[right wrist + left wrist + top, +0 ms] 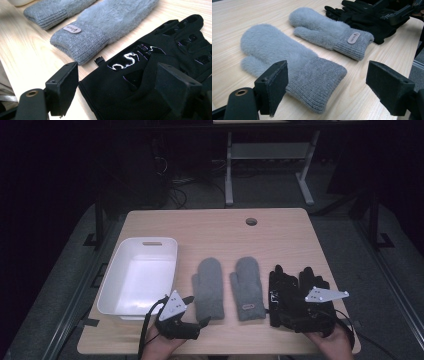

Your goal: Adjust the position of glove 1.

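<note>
Two tools, both wide open and holding nothing. Left tool (192, 310) sits at the cuff of the left grey mitten (209, 287), which lies flat on the tabletop (215, 227) beside a white tub (170, 247). Right tool (300, 312) hangs over the cuff of the black gloves (292, 287), just right of the other grey mitten (248, 287).

Two grey mittens (228, 289), two black gloves (292, 295) — one white bin (115, 277).

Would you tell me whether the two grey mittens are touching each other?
Apart. The high view shows a strip of bare table between the left grey mitten and the right grey mitten.
</note>
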Motion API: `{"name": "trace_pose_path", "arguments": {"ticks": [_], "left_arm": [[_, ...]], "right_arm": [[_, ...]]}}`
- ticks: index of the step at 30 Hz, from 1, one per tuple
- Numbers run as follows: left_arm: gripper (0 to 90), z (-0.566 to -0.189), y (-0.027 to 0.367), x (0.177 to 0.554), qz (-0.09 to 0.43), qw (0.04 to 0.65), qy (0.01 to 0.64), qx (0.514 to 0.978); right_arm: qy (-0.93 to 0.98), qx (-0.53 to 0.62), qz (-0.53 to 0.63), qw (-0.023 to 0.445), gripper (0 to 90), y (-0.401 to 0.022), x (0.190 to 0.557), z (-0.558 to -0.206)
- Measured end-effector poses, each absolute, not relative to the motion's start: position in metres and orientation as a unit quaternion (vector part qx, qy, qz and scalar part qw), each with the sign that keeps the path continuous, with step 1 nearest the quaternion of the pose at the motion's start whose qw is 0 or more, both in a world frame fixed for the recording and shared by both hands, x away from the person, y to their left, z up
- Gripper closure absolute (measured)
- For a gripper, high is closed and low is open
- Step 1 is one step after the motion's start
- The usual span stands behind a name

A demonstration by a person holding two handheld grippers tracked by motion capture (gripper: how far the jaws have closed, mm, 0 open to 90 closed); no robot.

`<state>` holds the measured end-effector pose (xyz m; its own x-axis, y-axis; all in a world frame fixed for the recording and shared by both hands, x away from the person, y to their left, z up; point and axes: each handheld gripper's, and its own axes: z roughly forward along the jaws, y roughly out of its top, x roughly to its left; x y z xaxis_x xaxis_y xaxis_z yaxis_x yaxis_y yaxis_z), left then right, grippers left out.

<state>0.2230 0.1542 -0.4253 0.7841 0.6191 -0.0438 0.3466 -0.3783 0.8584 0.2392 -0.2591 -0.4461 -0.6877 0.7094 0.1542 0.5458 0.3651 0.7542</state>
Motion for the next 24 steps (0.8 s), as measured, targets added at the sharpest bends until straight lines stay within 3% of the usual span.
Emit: {"name": "trace_pose_path", "arguments": {"ticks": [13,24], "left_arm": [[17.8,-0.426,0.161,0.225,0.139,0.477,0.302,0.814],[17.8,-0.425,0.163,0.231,0.139,0.477,0.310,0.810]], "right_arm": [[0.827,0.368,0.413,0.100,17.7,-0.252,0.240,-0.438],[0.855,0.324,0.394,0.096,19.8,-0.225,0.277,-0.416]]}}
